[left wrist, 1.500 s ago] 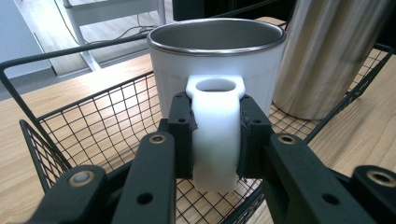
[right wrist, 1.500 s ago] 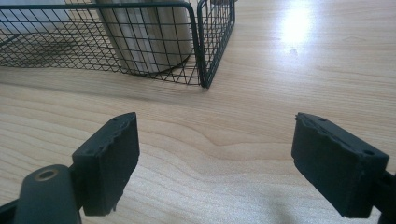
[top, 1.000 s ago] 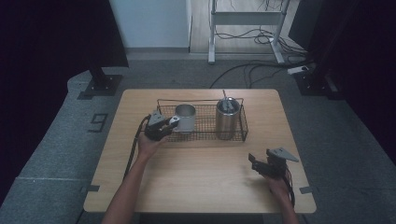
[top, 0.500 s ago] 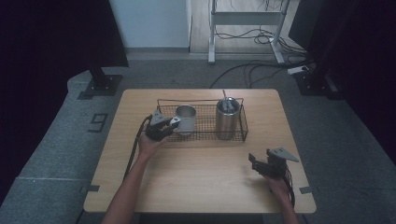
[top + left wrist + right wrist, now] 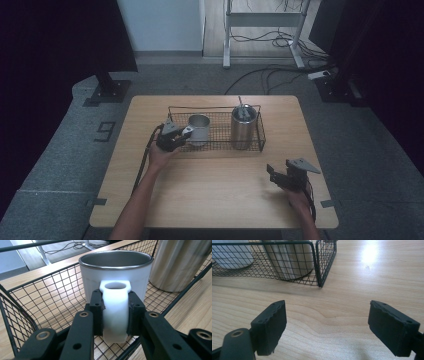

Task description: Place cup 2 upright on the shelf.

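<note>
The left gripper point(image 5: 115, 312) is pinching the handle point(image 5: 115, 312) of the white mug point(image 5: 116, 272), which is standing upright at the wire basket's point(image 5: 172, 108) left end, handle pointing left. The right gripper point(image 5: 327, 325) is sitting with jaws spread, near right.

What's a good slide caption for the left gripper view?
Left gripper fingers clamp the white mug's handle inside the wire basket, beside a steel tumbler.
</note>
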